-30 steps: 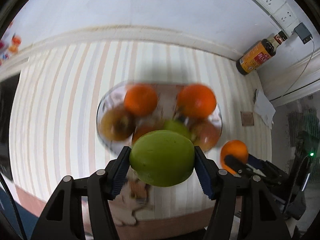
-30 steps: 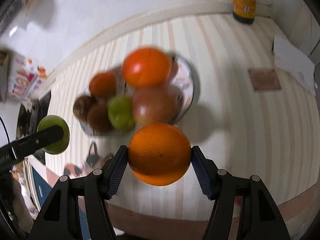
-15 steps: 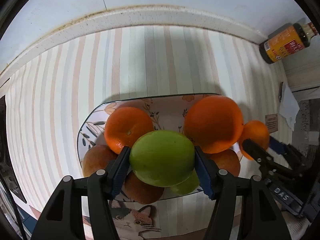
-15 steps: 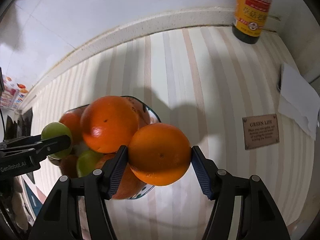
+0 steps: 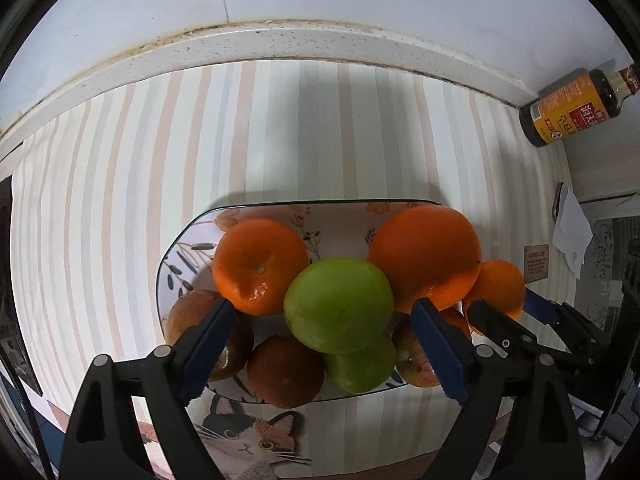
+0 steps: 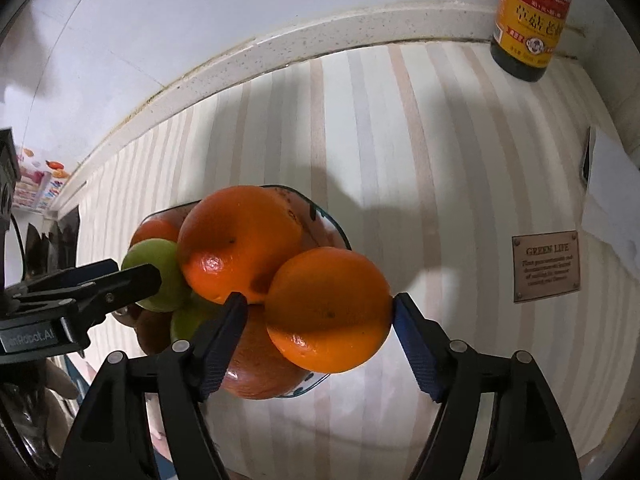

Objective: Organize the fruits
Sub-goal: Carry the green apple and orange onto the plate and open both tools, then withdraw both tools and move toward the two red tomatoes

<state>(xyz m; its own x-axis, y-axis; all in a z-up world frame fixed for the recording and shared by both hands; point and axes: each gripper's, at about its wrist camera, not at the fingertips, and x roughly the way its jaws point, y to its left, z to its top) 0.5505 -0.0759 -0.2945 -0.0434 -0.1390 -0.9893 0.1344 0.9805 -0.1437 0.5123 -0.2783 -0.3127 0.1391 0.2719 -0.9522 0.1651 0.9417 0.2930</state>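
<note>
left gripper point(image 5: 324, 344) opening — green apple point(image 5: 339, 310) on plate point(image 5: 340, 216)

My green apple point(image 5: 340, 304) sits atop the piled fruit plate point(image 5: 340, 216); my orange point(image 6: 328, 310) perches at its right rim.

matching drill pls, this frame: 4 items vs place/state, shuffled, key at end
Items:
1. green apple
2. sauce bottle
3. brown plaque
4. cat picture

Places/states:
A. flat on the striped cloth, right of the plate
B. between the left gripper's opening jaws, clear of both pads, atop the pile
C. printed on the cloth at its near edge
D. upright by the back wall

Pairs: 1-B, 2-D, 3-A, 4-C
</note>
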